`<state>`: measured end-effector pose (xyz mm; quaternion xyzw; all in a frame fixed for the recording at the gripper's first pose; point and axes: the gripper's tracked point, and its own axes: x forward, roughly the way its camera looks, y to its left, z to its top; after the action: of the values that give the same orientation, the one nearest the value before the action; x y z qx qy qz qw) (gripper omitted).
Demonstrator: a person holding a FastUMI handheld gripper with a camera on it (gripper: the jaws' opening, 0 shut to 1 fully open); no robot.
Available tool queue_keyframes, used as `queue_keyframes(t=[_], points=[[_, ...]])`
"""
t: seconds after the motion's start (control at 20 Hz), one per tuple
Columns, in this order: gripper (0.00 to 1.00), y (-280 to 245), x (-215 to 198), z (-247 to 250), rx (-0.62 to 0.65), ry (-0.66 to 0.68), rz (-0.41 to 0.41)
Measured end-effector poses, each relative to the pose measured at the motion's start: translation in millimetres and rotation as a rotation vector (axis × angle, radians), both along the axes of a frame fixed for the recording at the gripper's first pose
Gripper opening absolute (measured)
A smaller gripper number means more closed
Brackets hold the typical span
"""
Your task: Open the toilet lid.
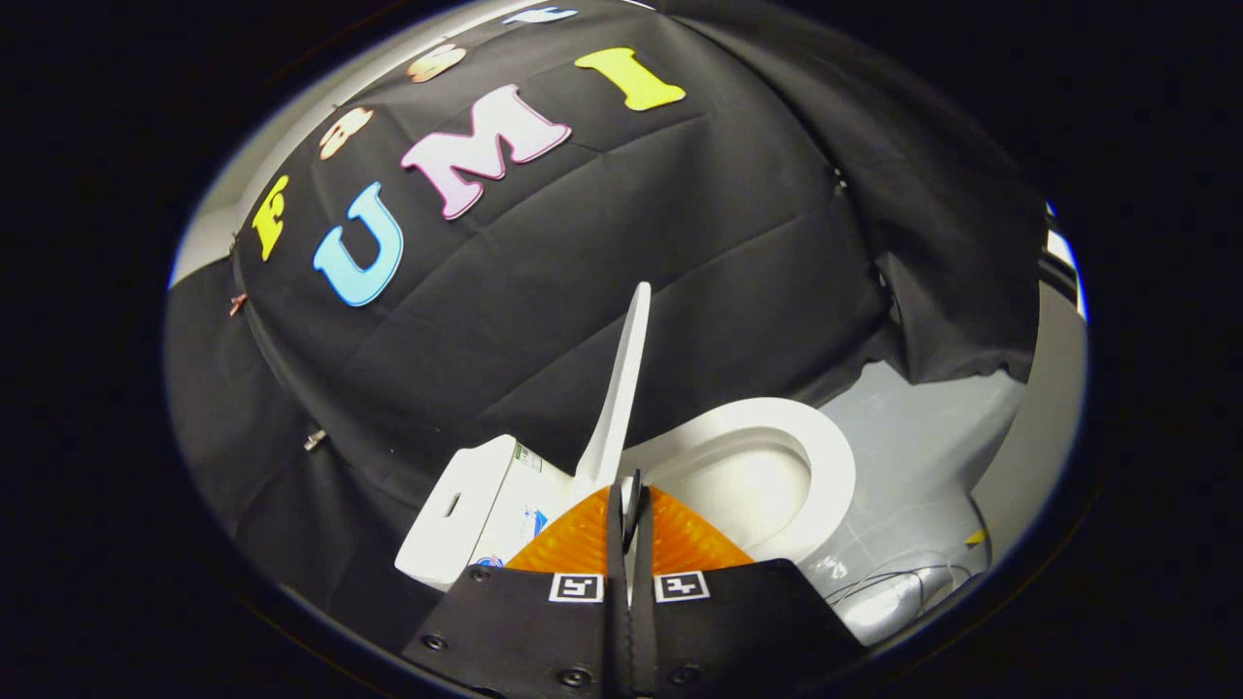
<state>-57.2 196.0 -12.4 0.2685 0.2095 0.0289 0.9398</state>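
Here the toilet lid [621, 388] stands raised almost upright, seen edge-on, rising straight ahead of the claw [631, 529] from the hinge just beyond its fingertips. The fingers are pressed together with only a thin dark seam between them; they look closed, though whether they pinch the lid's lower edge or simply rest against nothing cannot be told, since the tips overlap the lid's base from this angle. To the right of the fingers and a little beyond them the seat [825, 466] lies flat, its ring and the bowl [753, 500] inside it fully exposed. To the left of the fingers sits the tank [466, 515], with the lid leaning slightly toward it.

By my reading the lifting step is nearly over: the lid is up, but it does not yet seem to rest back on the tank. The next move likely calls for a gentle push further back until the lid settles against the tank, then a clean withdrawal so that it does not fall forward onto the seat.
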Motion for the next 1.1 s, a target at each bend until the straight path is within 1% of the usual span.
queue_keyframes(t=[0.2,0.45,0.8,0.9,1.1], points=[[0.05,24,0,19,-0.088,0.004,-0.008],[0.05,65,4,45,-0.207,-0.025,-0.015],[0.05,131,5,74,-0.311,-0.071,-0.006],[0.05,146,3,79,-0.342,-0.08,-0.014],[0.05,178,6,88,-0.364,-0.088,-0.025]])
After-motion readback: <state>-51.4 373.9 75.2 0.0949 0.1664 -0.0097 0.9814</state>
